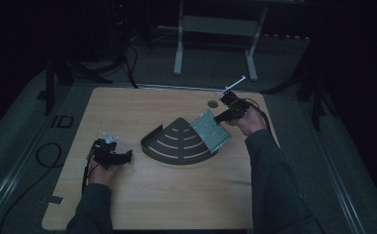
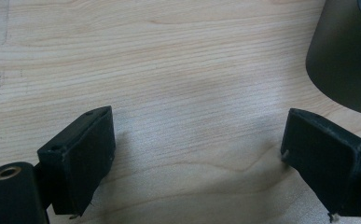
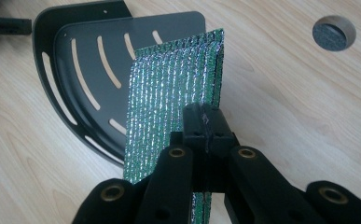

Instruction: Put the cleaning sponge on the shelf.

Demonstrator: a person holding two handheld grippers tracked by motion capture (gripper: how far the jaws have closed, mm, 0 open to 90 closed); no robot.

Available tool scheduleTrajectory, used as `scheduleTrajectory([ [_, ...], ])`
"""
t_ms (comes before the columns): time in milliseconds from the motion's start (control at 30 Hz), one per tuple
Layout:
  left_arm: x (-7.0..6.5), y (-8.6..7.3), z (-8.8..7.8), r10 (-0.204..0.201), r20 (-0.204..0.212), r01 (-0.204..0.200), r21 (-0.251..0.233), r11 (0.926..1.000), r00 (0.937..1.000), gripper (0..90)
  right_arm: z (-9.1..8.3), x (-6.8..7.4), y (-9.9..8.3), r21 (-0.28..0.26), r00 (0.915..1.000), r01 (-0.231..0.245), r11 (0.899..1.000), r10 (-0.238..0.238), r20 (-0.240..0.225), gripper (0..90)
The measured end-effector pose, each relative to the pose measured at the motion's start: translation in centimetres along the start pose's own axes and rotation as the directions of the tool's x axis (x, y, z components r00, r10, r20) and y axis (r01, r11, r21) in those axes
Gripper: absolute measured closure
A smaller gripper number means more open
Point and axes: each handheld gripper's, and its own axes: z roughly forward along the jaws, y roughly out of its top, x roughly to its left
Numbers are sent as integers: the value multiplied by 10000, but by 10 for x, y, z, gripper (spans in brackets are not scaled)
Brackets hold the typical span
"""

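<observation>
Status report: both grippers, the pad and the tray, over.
Right hand-held gripper shut on green scouring pad, above black corner tray. Left hand-held gripper open, empty. Nothing in the way.

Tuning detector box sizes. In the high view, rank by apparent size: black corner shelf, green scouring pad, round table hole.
1. black corner shelf, clearly largest.
2. green scouring pad, though it is lifted and tilted, so its apparent size is unsure.
3. round table hole, smallest.

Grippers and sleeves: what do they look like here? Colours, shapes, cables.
Both grippers are black. The left gripper has two blocky, flat-faced jaws, with a brass-ringed hole on its linkage. The right gripper has rounded black link arms with brass-ringed pivots. A grey three-cornered plate sits on the left one, and a dark cable trails from it. Both forearms wear dark long sleeves.
</observation>
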Motion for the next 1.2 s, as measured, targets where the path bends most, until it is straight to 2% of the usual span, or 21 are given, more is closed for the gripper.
scheduleTrajectory([
  [433, 0, 0, 0, -1, 1, 1, -6, 10000, 10000, 102, 16, 5, 10, -18, 9997, 224, 9997, -224, -72, 900],
  [533, 0, 0, 0, -4, -3, 4, -4, 10000, 10000, 102, 23, 6, 13, 75, 9993, 372, 9993, -372, 21, 900],
  [967, 0, 0, 0, -5, -3, 5, -4, 10000, 10000, 102, 41, 9, 17, 260, 9991, 425, 9988, -426, 61, 900],
  [1200, 0, 0, 0, -4, -1, 4, -2, 10000, 10000, 102, 50, 13, 17, 409, 9980, 571, 9975, -581, 242, 900],
])
